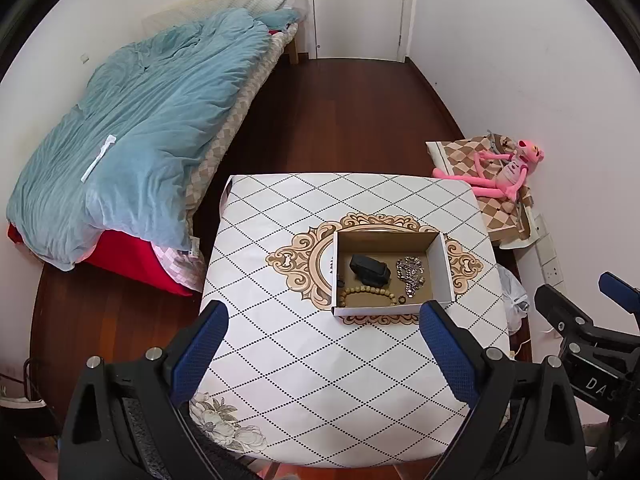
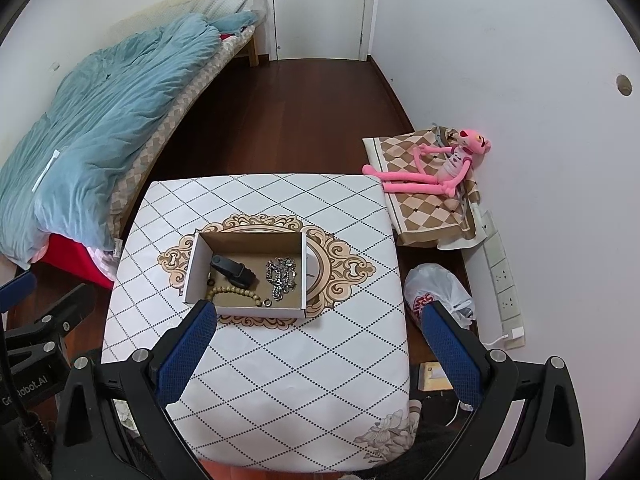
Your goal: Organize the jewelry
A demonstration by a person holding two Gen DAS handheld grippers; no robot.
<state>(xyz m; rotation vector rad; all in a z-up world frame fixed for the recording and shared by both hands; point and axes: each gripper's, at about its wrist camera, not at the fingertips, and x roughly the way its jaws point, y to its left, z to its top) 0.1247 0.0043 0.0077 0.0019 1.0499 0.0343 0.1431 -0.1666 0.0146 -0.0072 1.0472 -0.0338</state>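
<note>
Jewelry sits together inside an open cardboard box [image 1: 440,268] on the table [image 1: 280,360], which wears a white cloth with a black diamond grid and a tan ornamental medallion under the box. In the left wrist view we read the contents as follows: a black watch-like item [image 1: 369,269] near the middle, a silver chain [image 1: 411,273] heaped to its right, a string of pale wooden beads [image 1: 370,292] along the near wall, a small dark ring [image 1: 401,300] at the right end of the beads, and a second small dark ring [image 1: 341,281] to the left of the watch-like item. The right wrist view shows the same box [image 2: 192,268] with the same layout, chain [image 2: 281,276] on the right, beads [image 2: 236,293] near. We hold the left claw [image 1: 324,360] above the near part of the table, its blue-padded fingers spread wide with nothing between them; the box lies beyond, toward its right finger. We hold the right claw [image 2: 320,360] likewise wide apart and gripping nothing, above the near edge of the table, its left finger just short of the box's near wall as seen. Each claw shows at the edge of the other's view, well apart. Off the table: a bed with a teal duvet [image 1: 140,128] at far left, a pink plush toy [image 2: 436,164] on a checked cloth at right against the wall, a white plastic bag [image 2: 438,292] on the floor right of the table, and a white door [image 2: 320,8] at the far end.
</note>
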